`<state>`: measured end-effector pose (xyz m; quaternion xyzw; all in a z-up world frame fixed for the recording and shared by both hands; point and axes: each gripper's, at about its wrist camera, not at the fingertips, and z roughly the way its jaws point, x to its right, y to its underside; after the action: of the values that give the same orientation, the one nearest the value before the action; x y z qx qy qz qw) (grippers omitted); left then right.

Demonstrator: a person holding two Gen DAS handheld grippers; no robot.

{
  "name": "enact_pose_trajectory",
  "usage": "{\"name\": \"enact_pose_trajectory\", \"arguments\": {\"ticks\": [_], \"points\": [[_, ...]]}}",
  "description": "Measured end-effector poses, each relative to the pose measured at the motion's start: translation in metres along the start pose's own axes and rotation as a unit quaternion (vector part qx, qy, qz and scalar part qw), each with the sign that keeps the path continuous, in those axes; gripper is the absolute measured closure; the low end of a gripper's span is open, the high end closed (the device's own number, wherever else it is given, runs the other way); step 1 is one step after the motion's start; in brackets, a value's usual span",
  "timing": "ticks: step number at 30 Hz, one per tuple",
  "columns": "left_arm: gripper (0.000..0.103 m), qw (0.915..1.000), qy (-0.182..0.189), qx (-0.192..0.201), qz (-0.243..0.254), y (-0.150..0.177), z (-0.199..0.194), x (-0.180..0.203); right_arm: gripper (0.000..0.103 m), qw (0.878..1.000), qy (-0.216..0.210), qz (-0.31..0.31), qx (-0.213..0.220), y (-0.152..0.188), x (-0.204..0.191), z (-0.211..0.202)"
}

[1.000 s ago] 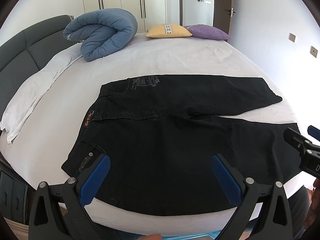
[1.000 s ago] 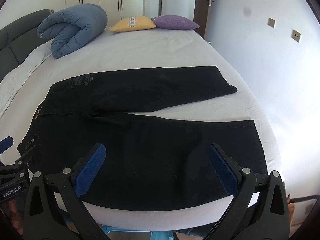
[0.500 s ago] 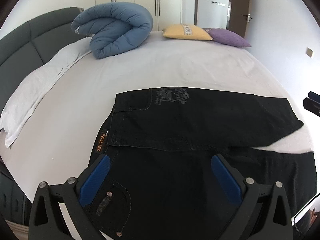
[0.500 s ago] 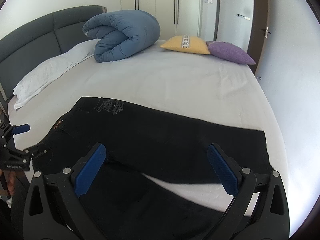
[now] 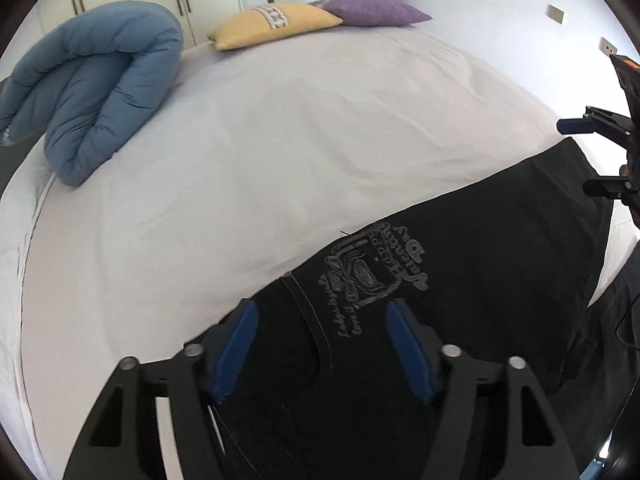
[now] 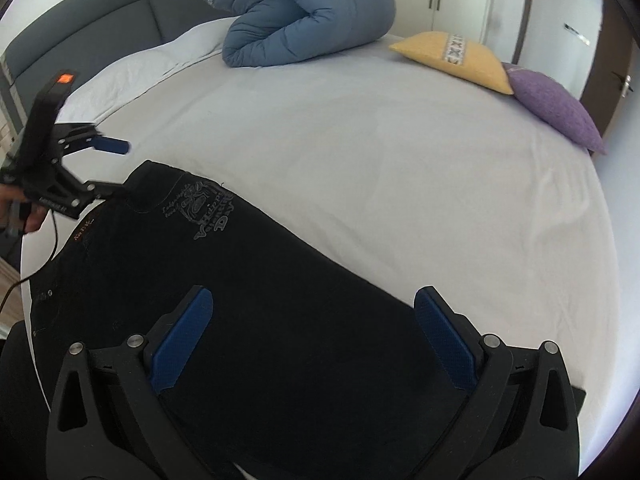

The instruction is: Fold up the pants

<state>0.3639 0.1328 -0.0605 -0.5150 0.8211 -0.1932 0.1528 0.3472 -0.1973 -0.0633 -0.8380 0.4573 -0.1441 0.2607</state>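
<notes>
Pants (image 5: 460, 320) lie beneath both grippers: left gripper (image 5: 320, 344) closing (nothing pinched), right gripper (image 6: 316, 344) wide.

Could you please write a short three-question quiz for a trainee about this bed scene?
1. True or false: the black pants lie flat on the bed.
2. Which cushion lies next to the purple cushion? A) yellow B) red
3. Fill in: the rolled duvet is ____ in colour.

Key: 1 true; 2 A; 3 blue
</notes>
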Motion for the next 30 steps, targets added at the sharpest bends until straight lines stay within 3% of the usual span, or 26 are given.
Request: {"name": "enact_pose_trajectory", "arguments": {"ticks": [3,6,10,15,19,20,22,23,26,30], "points": [[0.046,0.9984,0.037,-0.036,0.024,-0.019,0.031,-0.017,0.024,0.999,-0.033,-0.017,-0.012,-0.015,0.008,0.026],[0.046,0.9937,0.081,-0.062,0.044,-0.029,0.052,-0.023,0.041,0.997,-0.062,-0.035,-0.033,-0.021,0.011,0.048],[0.044,0.9879,0.088,-0.104,0.075,-0.033,0.081,-0.027,0.042,0.994,-0.089,-0.053,-0.045,-0.024,0.009,0.068],[0.043,0.9809,0.113,-0.147,0.059,-0.029,0.112,-0.036,0.042,0.99,-0.114,-0.067,-0.053,-0.027,-0.001,0.083],[0.046,0.9811,0.119,-0.144,0.048,-0.028,0.117,-0.031,0.048,0.986,-0.125,-0.092,-0.059,-0.035,-0.018,0.089],[0.061,0.9808,0.123,-0.144,0.046,-0.026,0.116,-0.034,0.05,0.985,-0.126,-0.099,-0.063,-0.037,-0.023,0.09],[0.079,0.9802,0.133,-0.14,0.042,-0.025,0.113,-0.03,0.054,0.983,-0.131,-0.108,-0.074,-0.043,-0.03,0.093],[0.084,0.9817,0.125,-0.134,0.05,-0.024,0.11,-0.024,0.057,0.981,-0.132,-0.115,-0.08,-0.047,-0.035,0.098],[0.088,0.9861,0.094,-0.11,0.081,-0.015,0.091,-0.003,0.068,0.978,-0.137,-0.13,-0.092,-0.054,-0.046,0.11],[0.089,0.9898,0.081,-0.062,0.1,-0.003,0.056,0.017,0.069,0.973,-0.14,-0.154,-0.101,-0.064,-0.061,0.121]]}}
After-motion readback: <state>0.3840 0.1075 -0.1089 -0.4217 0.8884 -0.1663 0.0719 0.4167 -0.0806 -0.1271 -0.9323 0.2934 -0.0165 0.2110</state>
